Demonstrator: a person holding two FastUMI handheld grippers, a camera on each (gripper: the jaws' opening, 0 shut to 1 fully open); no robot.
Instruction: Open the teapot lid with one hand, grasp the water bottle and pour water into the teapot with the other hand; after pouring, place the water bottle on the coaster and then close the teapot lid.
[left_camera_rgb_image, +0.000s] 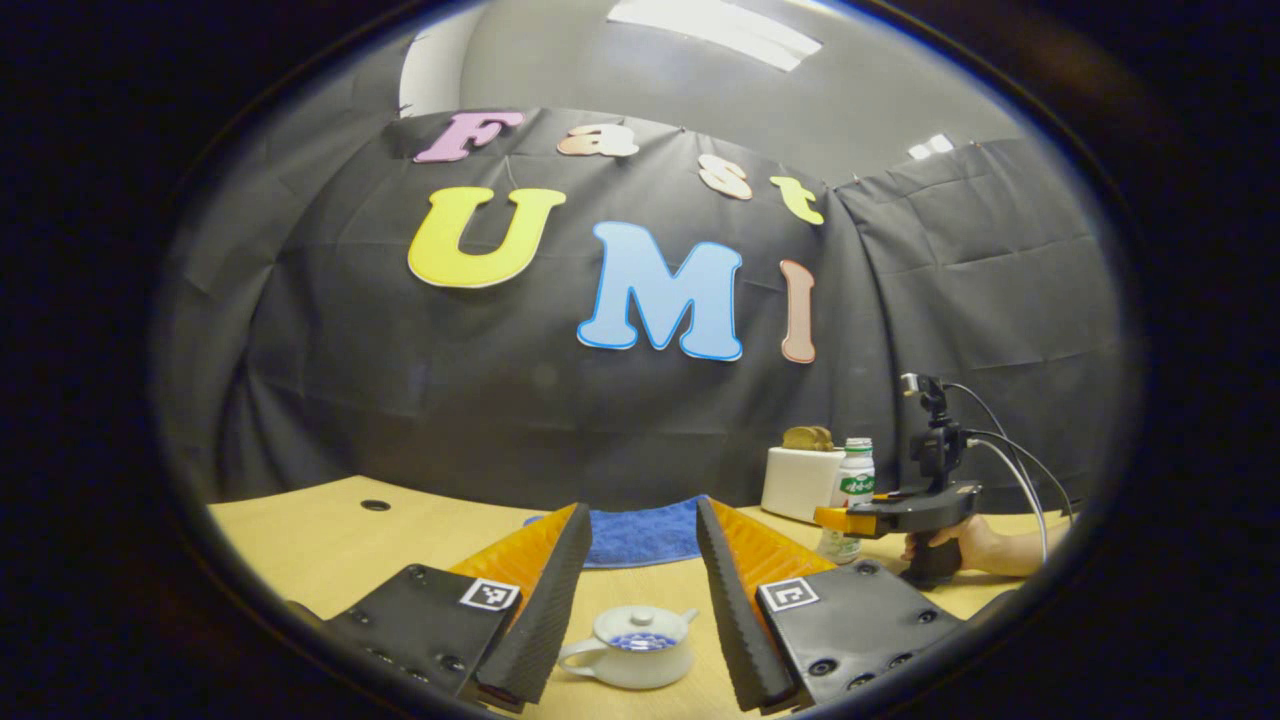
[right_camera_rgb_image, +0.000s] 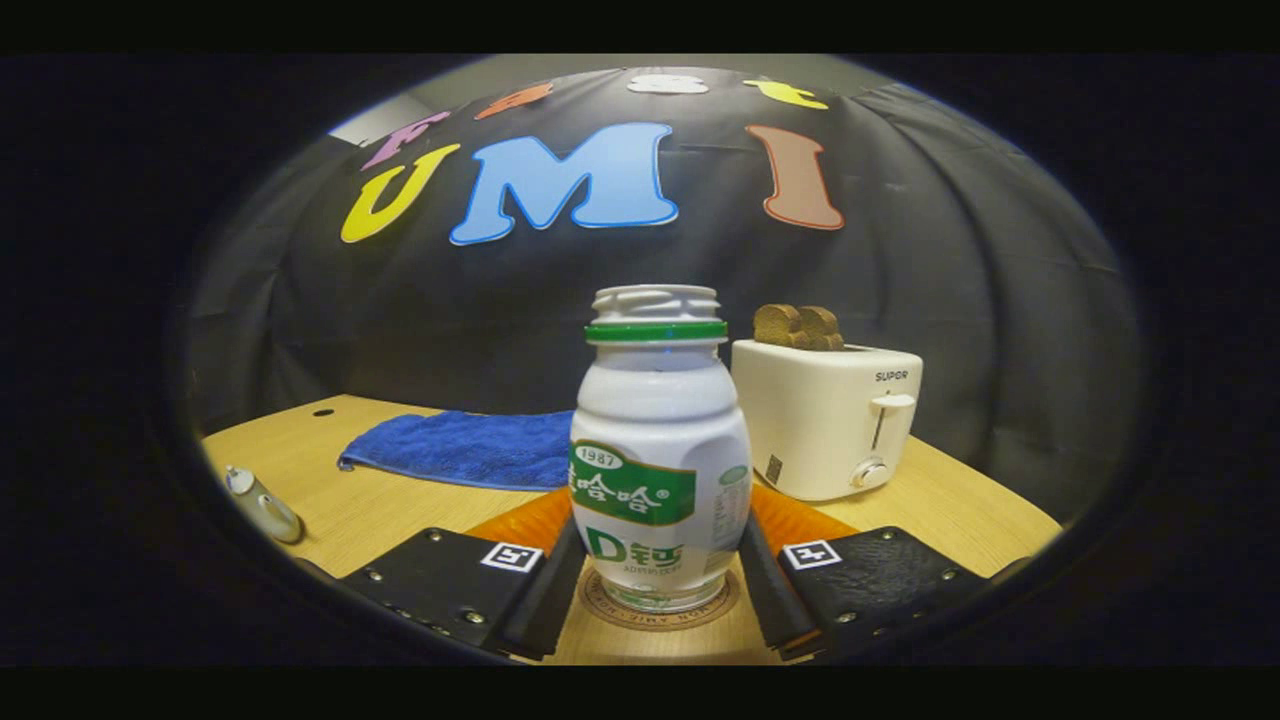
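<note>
The left gripper's (left_camera_rgb_image: 640, 590) jaws stand wide apart and hold nothing; in the left gripper view the small white ceramic teapot (left_camera_rgb_image: 630, 650) sits on the pale wooden table (left_camera_rgb_image: 300, 540) low between the two fingers, touching neither, with its lid (left_camera_rgb_image: 640, 622) on, handle to the left and spout to the right. Beyond the fingers a blue towel (left_camera_rgb_image: 640, 532) lies flat at the far side of the table against the black cloth wall. Far to the right, the right gripper (left_camera_rgb_image: 835, 520) is held by a person's hand (left_camera_rgb_image: 960, 545), with cables running from the camera mount on its top, and its fingers reach the white plastic water bottle with a green label (left_camera_rgb_image: 852, 485), which stands upright just in front of a white toaster (left_camera_rgb_image: 800, 482) with brown toast in its slots. In the right gripper view the right gripper's (right_camera_rgb_image: 655, 580) jaws flank that bottle (right_camera_rgb_image: 655, 470) closely on both sides, low on its body, but whether they press on it cannot be told. The bottle stands upright on a round brown coaster (right_camera_rgb_image: 612, 608), its cap on. The toaster (right_camera_rgb_image: 825, 420) stands right and beyond, the towel (right_camera_rgb_image: 460, 450) left and beyond, and a small white object (right_camera_rgb_image: 262, 508) lies at the table's left edge.
</note>
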